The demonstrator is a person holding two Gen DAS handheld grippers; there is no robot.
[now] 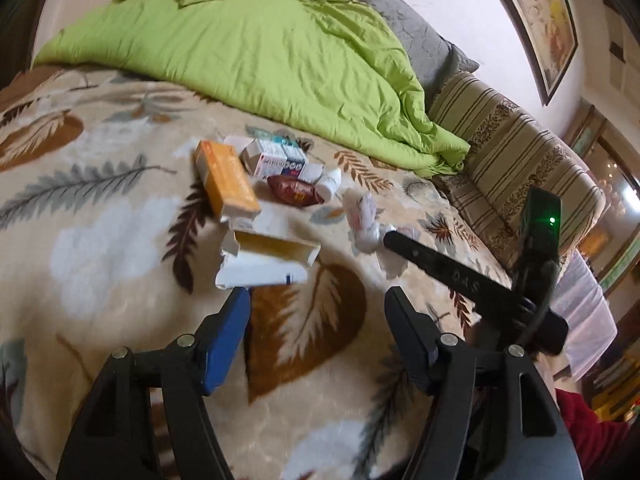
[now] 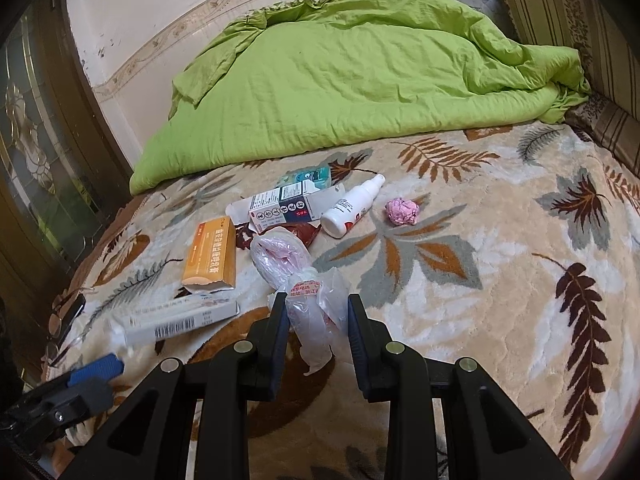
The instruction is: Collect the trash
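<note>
Room to move: the trash sat bunched in the middle of the bed (image 2: 500, 280), with a big bare stretch of leaf-print blanket (image 2: 460, 320) off to the right of the pile and in front of both tools.
Edges: the green duvet (image 2: 360, 80) was heaped along the far side, striped cushions (image 2: 560, 12) in the far right corner, and a dark glazed door (image 2: 36, 152) close on the left.
Room: a pale wall with a patterned border ran behind the duvet, and a framed picture (image 1: 536, 20) hung on the wall in the left wrist view.
Left tool (image 1: 318, 296): wide open, nothing in it, its blue-padded tip just short of the long white box (image 1: 268, 264), which was torn open at one end.
Right tool (image 2: 318, 308): partly open, with the crumpled clear plastic bag (image 2: 312, 308) between its fingers; couldn't tell if the pads actually pressed on it.
Trash pile: an orange box (image 2: 210, 252) just beyond the white one, a white-and-navy medicine box (image 2: 288, 206) behind that, a teal packet (image 2: 306, 176) further back, and a dark red wrapper (image 2: 306, 232) poking out underneath.
Bottle: a white spray bottle (image 2: 352, 208) lay on its side, right of the medicine box.
Stray bit: a pink paper wad (image 2: 402, 210) sat apart, right of the bottle.
</note>
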